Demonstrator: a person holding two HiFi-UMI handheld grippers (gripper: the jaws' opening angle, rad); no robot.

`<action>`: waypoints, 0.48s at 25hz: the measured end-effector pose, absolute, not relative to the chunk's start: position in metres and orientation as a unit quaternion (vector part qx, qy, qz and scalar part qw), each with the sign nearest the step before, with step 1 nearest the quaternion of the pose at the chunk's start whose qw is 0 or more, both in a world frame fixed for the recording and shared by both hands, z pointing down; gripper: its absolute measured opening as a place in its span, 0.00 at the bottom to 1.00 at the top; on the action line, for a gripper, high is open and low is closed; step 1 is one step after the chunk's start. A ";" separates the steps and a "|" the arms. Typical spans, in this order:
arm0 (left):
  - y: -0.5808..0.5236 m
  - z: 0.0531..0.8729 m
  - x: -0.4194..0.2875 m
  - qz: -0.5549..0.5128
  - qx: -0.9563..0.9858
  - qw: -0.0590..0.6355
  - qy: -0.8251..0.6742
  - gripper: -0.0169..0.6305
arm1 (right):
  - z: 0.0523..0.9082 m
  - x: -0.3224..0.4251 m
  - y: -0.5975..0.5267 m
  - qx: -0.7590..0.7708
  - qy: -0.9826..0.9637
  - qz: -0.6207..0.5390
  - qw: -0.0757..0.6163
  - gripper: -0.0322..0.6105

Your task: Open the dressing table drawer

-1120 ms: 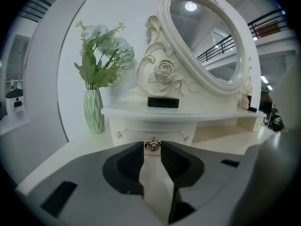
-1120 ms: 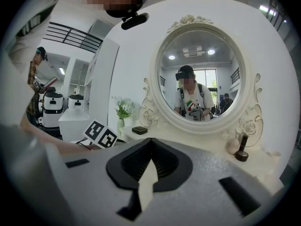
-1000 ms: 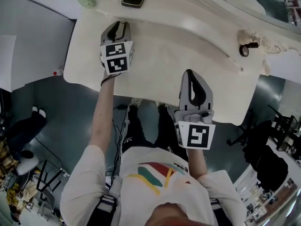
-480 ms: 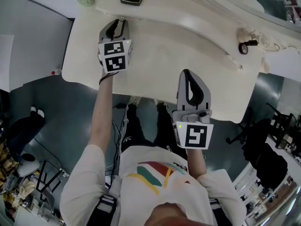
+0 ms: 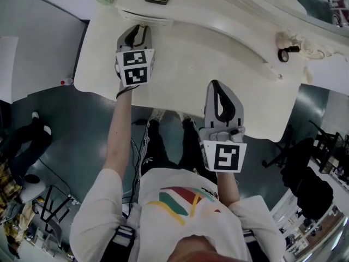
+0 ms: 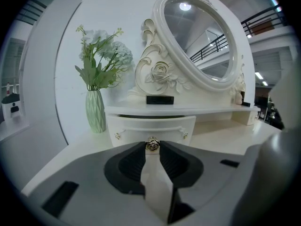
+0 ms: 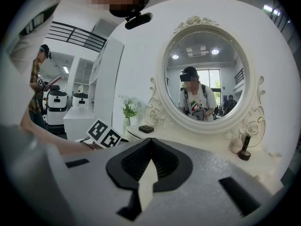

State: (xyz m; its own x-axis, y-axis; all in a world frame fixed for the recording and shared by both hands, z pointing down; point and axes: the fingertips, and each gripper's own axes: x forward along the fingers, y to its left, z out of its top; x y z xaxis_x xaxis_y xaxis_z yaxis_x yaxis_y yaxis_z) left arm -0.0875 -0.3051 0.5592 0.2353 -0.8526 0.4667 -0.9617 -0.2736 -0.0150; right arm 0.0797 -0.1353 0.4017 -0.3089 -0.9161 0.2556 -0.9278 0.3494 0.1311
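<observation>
The white dressing table drawer (image 6: 136, 126) sits under the raised shelf and stands a little way out, with a dark gap above its front. Its small gold knob (image 6: 152, 145) is pinched between the tips of my left gripper (image 6: 152, 148). In the head view that left gripper (image 5: 143, 27) reaches to the drawer front (image 5: 158, 21) at the back left of the table top (image 5: 185, 59). My right gripper (image 5: 218, 84) hovers over the table's near edge, shut with nothing in it; its tips (image 7: 150, 141) meet in the right gripper view.
A green vase (image 6: 95, 109) of flowers stands left of the drawer. A black box (image 6: 160, 99) lies on the shelf above it. The oval mirror (image 6: 197, 36) rises behind. A small dark bottle (image 5: 286, 53) stands at the far right. A person (image 7: 37, 79) stands off to the left.
The drawer front shows slightly farther out from under the shelf than before. Both grippers have hardly moved.
</observation>
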 end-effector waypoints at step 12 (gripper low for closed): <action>-0.289 0.561 -0.090 0.199 0.774 0.144 -0.584 0.17 | 0.394 0.071 -0.129 0.566 -0.812 0.008 0.143 0.05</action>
